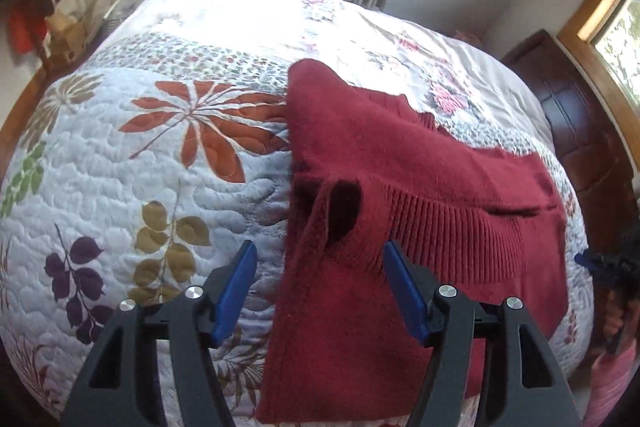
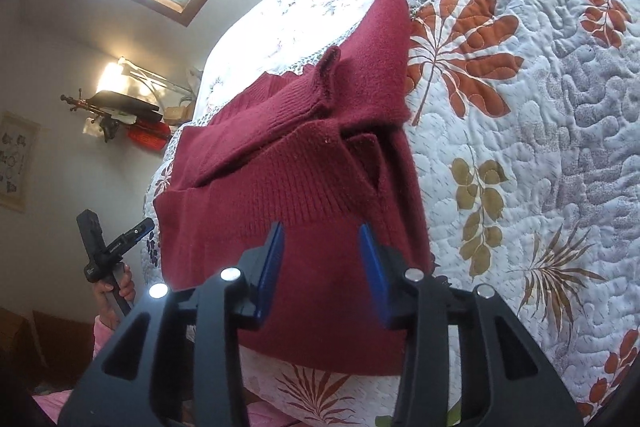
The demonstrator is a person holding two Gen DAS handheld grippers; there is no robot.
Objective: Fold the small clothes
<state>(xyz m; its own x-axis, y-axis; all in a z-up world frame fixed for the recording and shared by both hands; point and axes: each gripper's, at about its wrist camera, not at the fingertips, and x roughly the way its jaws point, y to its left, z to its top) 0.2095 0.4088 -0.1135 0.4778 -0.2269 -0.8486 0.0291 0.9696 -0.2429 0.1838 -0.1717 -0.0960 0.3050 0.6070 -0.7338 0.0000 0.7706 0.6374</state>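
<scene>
A white quilted bedspread printed with orange, olive and purple leaves (image 1: 120, 187) is seen covering a bed, and on it a dark red knitted sweater with ribbed bands (image 1: 400, 167) is laid partly folded. In the left wrist view, the bare quilt fills the left half, while the sweater occupies the centre and right, one panel being turned back over the body so that a ribbed hem runs across it. The left gripper (image 1: 320, 287) is held above the near left edge of the sweater with its blue-padded fingers (image 1: 236, 291) spread wide apart; nothing is clamped between them. At the far right edge of that view, the tip of the other tool is glimpsed.

In the right wrist view, a hand (image 2: 116, 291) holding the black handle of the left tool is seen at the lower left, beside the bed. The sweater (image 2: 300, 167) lies in the middle, its folded ribbed layers stacked, with the quilt (image 2: 540, 147) stretching away to the right. The right gripper (image 2: 322, 267) is poised just over the near part of the sweater, its blue fingers (image 2: 272, 267) parted and holding nothing.
</scene>
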